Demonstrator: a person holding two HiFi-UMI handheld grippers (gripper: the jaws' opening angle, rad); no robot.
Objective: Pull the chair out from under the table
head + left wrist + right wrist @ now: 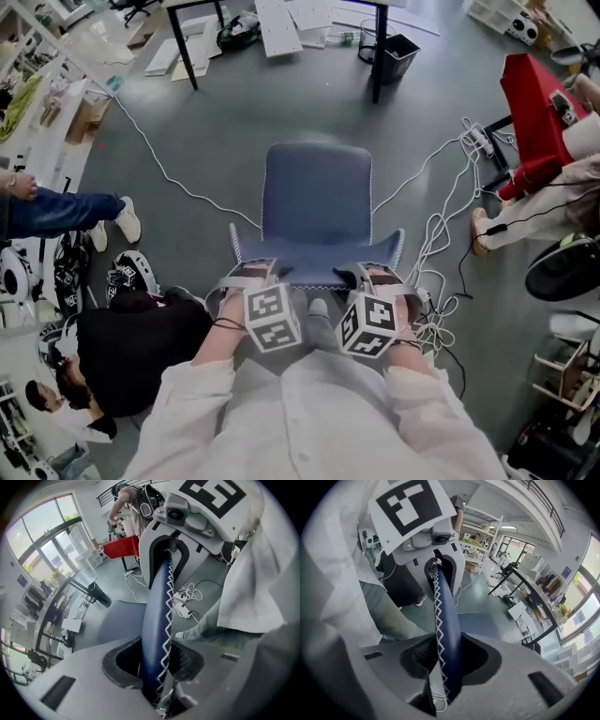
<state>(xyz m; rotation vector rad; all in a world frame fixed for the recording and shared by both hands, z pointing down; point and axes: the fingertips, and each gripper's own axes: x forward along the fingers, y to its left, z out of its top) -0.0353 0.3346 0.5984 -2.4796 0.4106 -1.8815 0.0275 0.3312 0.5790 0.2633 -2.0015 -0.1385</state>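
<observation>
The blue chair [316,211] with white zigzag stitching stands on the grey floor, well out in front of the black-legged table [378,56] at the top of the head view. I stand behind its backrest. My left gripper [251,277] is shut on the left part of the backrest's top edge, and my right gripper [375,277] is shut on the right part. In the left gripper view the backrest edge [157,616] runs up between the jaws of the left gripper [157,672]. The right gripper view shows the same edge [446,620] clamped in the right gripper [445,667].
White cables [441,220] trail over the floor right of the chair and one cable [159,159] runs left. A black bin [394,54] stands by the table leg. A seated person's leg [66,211] and dark bags [131,342] lie left; a red frame [534,103] stands right.
</observation>
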